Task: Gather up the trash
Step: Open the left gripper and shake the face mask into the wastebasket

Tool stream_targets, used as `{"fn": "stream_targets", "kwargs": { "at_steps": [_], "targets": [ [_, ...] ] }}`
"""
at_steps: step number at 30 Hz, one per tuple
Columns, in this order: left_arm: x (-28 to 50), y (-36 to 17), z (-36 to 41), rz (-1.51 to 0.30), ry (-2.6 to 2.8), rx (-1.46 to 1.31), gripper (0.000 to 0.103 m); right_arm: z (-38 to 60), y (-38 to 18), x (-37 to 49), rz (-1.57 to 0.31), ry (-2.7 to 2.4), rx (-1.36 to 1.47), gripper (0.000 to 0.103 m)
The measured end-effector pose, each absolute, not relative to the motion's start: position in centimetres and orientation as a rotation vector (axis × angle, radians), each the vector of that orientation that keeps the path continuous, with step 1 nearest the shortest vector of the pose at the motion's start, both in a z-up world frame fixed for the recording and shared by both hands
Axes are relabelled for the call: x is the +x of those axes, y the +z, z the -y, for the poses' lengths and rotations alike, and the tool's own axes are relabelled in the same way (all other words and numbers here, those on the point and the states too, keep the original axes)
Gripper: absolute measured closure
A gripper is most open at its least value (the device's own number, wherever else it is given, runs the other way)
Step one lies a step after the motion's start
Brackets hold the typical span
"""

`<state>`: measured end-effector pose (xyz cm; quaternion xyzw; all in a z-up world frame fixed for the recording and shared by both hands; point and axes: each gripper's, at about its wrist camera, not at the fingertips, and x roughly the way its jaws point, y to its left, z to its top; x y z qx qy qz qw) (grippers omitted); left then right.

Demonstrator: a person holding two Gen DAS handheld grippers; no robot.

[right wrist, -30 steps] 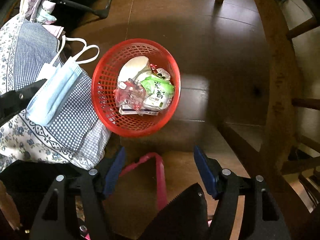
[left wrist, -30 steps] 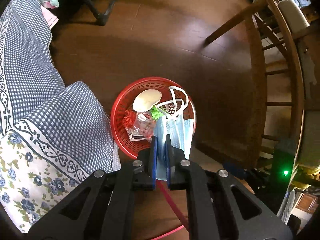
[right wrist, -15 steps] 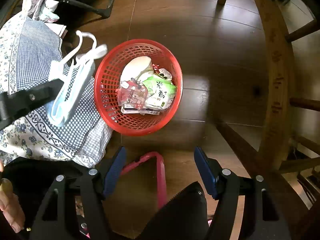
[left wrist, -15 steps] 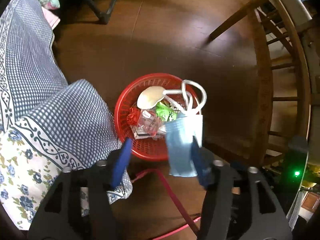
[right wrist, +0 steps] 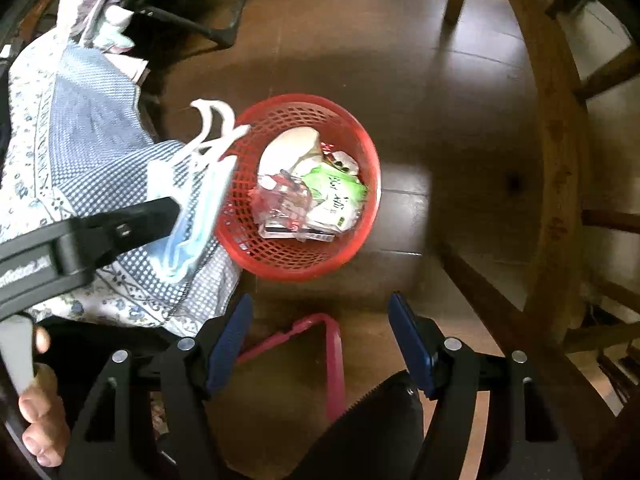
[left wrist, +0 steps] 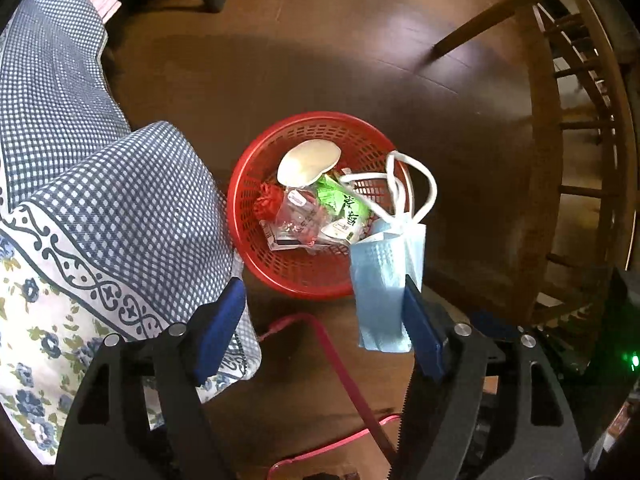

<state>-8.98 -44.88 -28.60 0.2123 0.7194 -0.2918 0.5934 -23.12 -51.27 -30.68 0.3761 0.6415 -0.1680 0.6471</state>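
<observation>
**Q:** What does the left-wrist panel show?

**A:** The left gripper (left wrist: 324, 320) points steeply down over the red basket (left wrist: 280, 280) on the wooden floor (left wrist: 360, 60). Its jaws have just been opening and now stand wide apart. The blue mask (left wrist: 384, 276) lies against the right finger only, with nothing pressing it from the other side; it is released, not gripped, and appears to cling to or slide off that pad. Its white loops (left wrist: 412, 184) hang over the basket's right rim.

**Q:** Why release it here?

**A:** Probably so that the mask drops among the trash already collected: a white lid (left wrist: 308, 162), a green wrapper (left wrist: 344, 204) and a clear packet (left wrist: 296, 216). The mask sits above the near-right rim rather than the centre, so it may land half outside.

**Q:** And the right-wrist panel?

**A:** The right gripper (right wrist: 320, 340) hovers near the same basket (right wrist: 296, 268), jaws apart and empty, a pink cable (right wrist: 332, 356) on the floor between them. It seems to be waiting. On the left, the other gripper's finger crosses the mask (right wrist: 192, 216), blurred, in front of the checked cloth (right wrist: 100, 120). A hand (right wrist: 40, 420) shows at the near-left edge.

**Q:** What remains?

**A:** By judgement, confirming that the mask ends up inside the basket.
</observation>
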Motion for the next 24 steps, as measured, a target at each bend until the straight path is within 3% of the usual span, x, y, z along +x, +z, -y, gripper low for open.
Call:
{"fn": "stream_targets", "kwargs": {
  "at_steps": [10,12,24],
  "targets": [
    [-9.1,-28.8,45.2,-1.736,-0.712,0.455,0.019,49.9,-29.7,-22.2,-1.473,-0.337,0.797,0.034],
    [-9.2,-28.7,45.5,-1.678,-0.671,0.529,0.018,49.9,-29.8,-22.4,-1.477,-0.339,0.802,0.034],
    [-8.5,-29.5,44.6,-1.821,-0.687,0.412,0.016,50.2,-29.8,-22.8,-1.48,-0.353,0.792,0.034]
  ]
}}
